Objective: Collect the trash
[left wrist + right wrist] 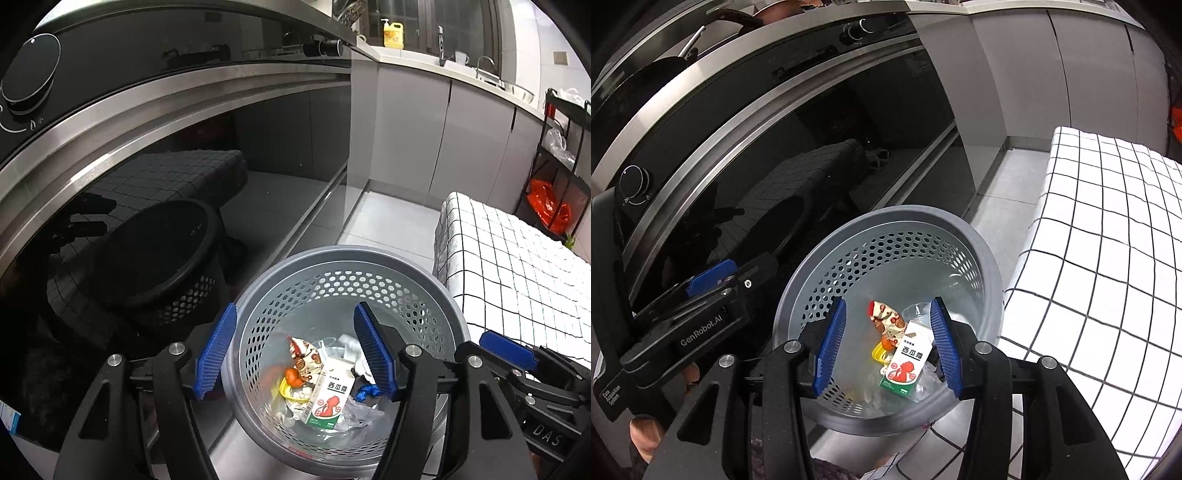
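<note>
Hovering over grey perforated plastic bin (421, 295) | left gripper (295, 354) and right gripper (888, 347) parted, empty, judged post-drop | white-green carton (907, 363) lying on bin's floor

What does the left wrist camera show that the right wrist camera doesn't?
Only the left wrist view shows the yellow soap bottle on the counter, the sink faucet and the black rack. Only the right wrist view shows a hand under the left tool. Both show the grey bin, the carton inside and the checked cloth.
</note>
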The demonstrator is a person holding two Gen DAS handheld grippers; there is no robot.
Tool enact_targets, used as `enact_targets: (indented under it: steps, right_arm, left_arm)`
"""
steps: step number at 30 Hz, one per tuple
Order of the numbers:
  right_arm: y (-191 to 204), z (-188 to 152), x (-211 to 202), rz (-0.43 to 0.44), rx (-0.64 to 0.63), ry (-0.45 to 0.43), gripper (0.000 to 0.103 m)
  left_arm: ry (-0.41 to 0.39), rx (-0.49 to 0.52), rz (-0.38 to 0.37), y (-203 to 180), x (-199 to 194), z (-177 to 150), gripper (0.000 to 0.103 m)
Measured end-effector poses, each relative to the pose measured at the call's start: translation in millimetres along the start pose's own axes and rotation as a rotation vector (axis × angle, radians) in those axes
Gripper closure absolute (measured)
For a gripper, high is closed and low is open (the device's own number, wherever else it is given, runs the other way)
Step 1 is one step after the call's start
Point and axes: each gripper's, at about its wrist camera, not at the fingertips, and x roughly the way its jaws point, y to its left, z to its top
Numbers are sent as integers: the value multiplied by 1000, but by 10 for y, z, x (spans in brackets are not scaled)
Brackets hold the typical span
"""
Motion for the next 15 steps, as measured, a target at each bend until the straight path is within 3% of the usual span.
enact_targets:
  steps: [15]
  right_arm:
    - [-11,-111,-101,-58,5,-28,42]
  left_arm:
    - [-39,-2,14,-3,-80,8,14]
